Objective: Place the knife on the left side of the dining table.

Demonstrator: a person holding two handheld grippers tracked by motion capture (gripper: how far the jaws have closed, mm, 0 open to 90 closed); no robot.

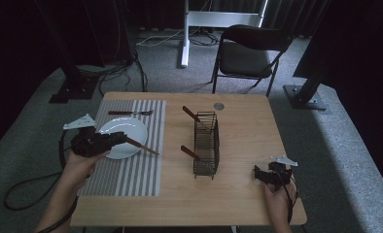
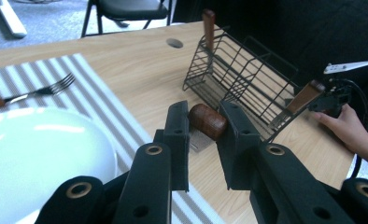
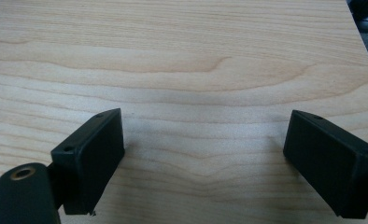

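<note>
My left gripper [image 1: 117,139] [image 2: 205,128] is shut on a wooden-handled utensil [image 1: 143,147] [image 2: 208,121], whose brown handle points away from the jaws to the right. It hangs over the right rim of a white plate [image 1: 115,130] [image 2: 37,154] on a striped placemat [image 1: 131,170]. A black wire basket [image 1: 207,145] [image 2: 247,79] stands mid-table with two more wooden handles [image 1: 190,114] [image 1: 189,152] sticking out. My right gripper [image 1: 269,174] [image 3: 203,154] rests open on bare wood near the table's front right corner.
A fork [image 1: 131,112] [image 2: 37,91] lies on the placemat behind the plate. A round hole [image 1: 219,106] sits in the tabletop behind the basket. Beyond the table stand a folding chair [image 1: 250,53] and a white stand leg [image 1: 184,43]. Cables trail on the floor at left.
</note>
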